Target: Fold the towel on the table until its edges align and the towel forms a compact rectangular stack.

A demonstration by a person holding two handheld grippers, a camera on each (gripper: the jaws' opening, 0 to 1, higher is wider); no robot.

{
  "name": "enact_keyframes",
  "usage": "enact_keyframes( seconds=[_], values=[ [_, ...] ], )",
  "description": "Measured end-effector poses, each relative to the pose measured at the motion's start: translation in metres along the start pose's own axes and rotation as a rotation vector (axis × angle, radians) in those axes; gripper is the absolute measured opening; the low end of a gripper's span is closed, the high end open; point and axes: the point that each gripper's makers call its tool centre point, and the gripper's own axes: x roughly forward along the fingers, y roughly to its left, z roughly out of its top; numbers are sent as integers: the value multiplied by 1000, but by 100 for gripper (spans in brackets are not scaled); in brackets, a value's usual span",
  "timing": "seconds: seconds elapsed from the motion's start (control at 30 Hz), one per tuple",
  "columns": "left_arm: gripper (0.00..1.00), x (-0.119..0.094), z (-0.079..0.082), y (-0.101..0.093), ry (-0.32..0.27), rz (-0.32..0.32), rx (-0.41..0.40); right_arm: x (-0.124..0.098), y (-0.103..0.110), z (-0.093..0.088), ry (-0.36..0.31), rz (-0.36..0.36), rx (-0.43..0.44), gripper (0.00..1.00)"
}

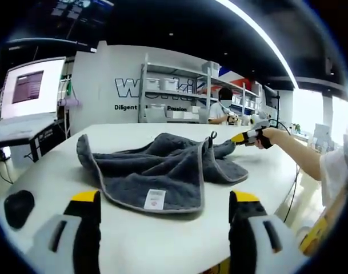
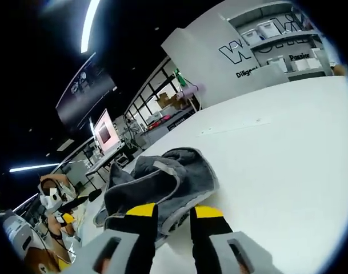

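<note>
A crumpled grey towel (image 1: pixel 162 165) with a lighter hem and a white label lies in the middle of the white table (image 1: pixel 59 165). My left gripper (image 1: pixel 165 201) stands wide open just before the towel's near edge, one jaw on each side of the label. In the left gripper view my right gripper (image 1: pixel 240 137) comes in from the right, held by a hand, its yellow tips at the towel's right corner. In the right gripper view the towel (image 2: pixel 174 174) is bunched in front of my right gripper (image 2: pixel 174 212), whose jaws stand partly apart with the hem running down between them.
A black rounded object (image 1: pixel 18 206) lies on the table's near left. The table's curved edge (image 1: pixel 276 188) runs close on the right. Shelves (image 1: pixel 174 91), a seated person (image 1: pixel 224 108) and a screen (image 1: pixel 30 87) stand behind. Bare tabletop (image 2: pixel 288 148) stretches beyond the towel.
</note>
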Motion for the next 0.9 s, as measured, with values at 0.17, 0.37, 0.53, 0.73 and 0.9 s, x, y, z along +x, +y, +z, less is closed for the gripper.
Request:
enact_keyframes(
  seconds=[0.17,0.37,0.53,0.73,0.9],
  values=[
    [98,1,-1,1,6,2,-1,-5,-8,9,-36,-8,16,14],
    [98,1,0,1,4,4,0,-5,-6,14,-60,-6,33,7],
    [97,0,0,1,4,5,-1,-8,-2,25,-91,-7,22,3],
    [97,-1,2,2,-1,6,0,-17,10,48,-134,-8,-23,3],
    [97,0,1,1,-2,3,-5,-25,24,72,-166,-9,-70,3]
  ],
)
